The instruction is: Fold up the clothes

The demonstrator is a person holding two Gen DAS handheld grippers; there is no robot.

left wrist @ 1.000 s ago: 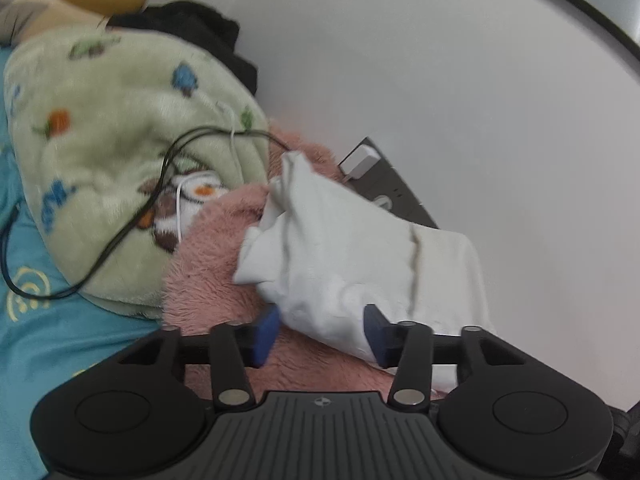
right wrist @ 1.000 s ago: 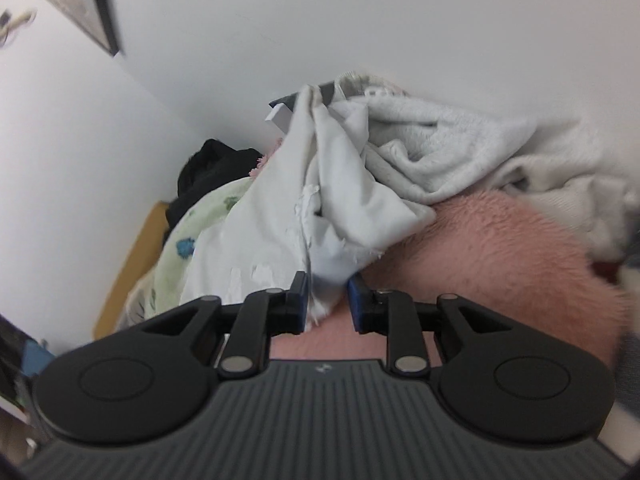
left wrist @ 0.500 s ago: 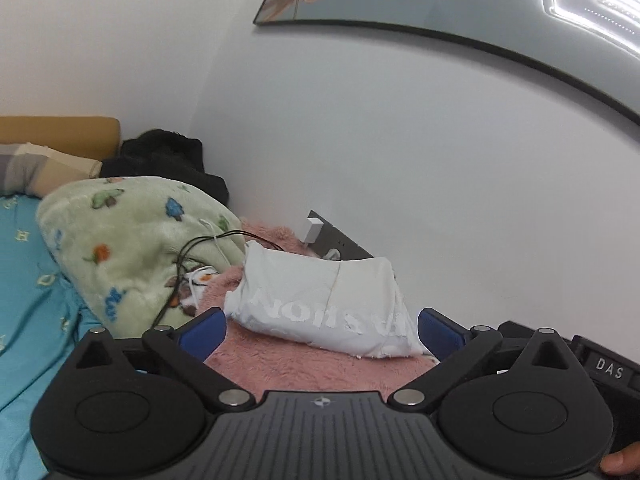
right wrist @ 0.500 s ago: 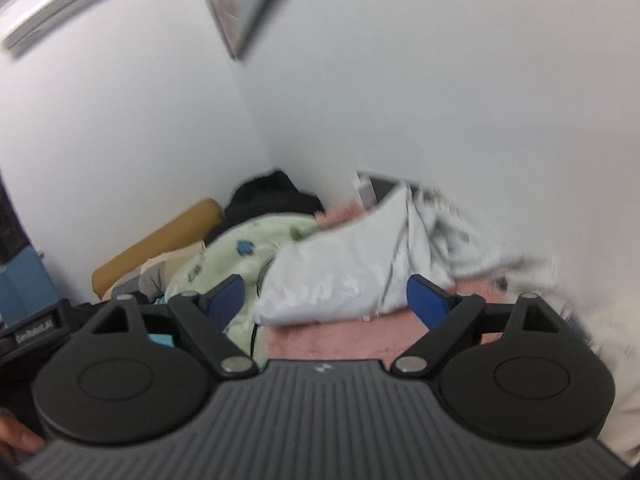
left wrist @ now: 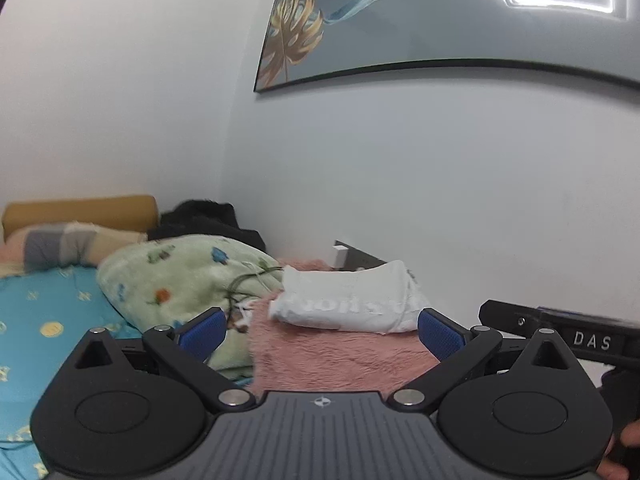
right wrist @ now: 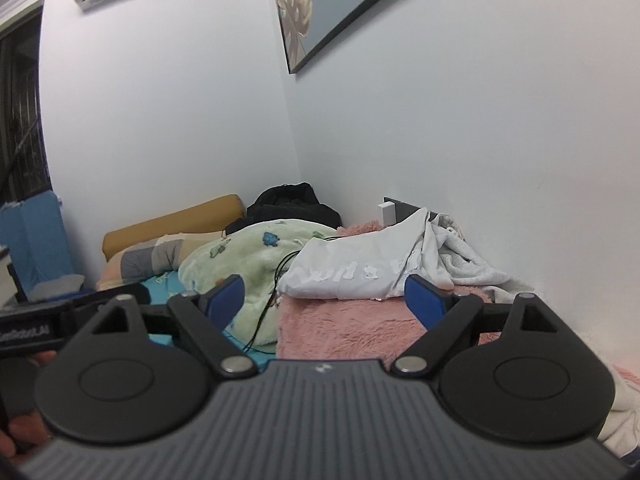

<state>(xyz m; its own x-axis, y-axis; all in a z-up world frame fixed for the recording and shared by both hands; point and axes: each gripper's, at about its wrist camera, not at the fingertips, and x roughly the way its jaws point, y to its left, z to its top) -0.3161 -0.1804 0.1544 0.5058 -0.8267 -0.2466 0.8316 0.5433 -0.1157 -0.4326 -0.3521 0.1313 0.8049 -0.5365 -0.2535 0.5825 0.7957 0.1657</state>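
A folded white garment with white lettering point(left wrist: 344, 300) lies on a pink fluffy blanket point(left wrist: 332, 356) against the wall; it also shows in the right wrist view point(right wrist: 356, 270). My left gripper point(left wrist: 320, 334) is open and empty, held back from the garment. My right gripper point(right wrist: 326, 302) is open and empty, also well short of it. A crumpled pale grey garment point(right wrist: 464, 258) lies just right of the folded one.
A green patterned blanket point(left wrist: 180, 276) with a black cable point(right wrist: 276, 284) lies left of the pink one on a blue sheet point(left wrist: 44, 320). Black clothing point(right wrist: 288, 204) and pillows point(right wrist: 160, 248) sit in the corner. The right gripper's body point(left wrist: 580, 338) shows at right.
Both grippers let go of the white garment, opened wide and pulled back and up. The garment now lies folded on the pink blanket.
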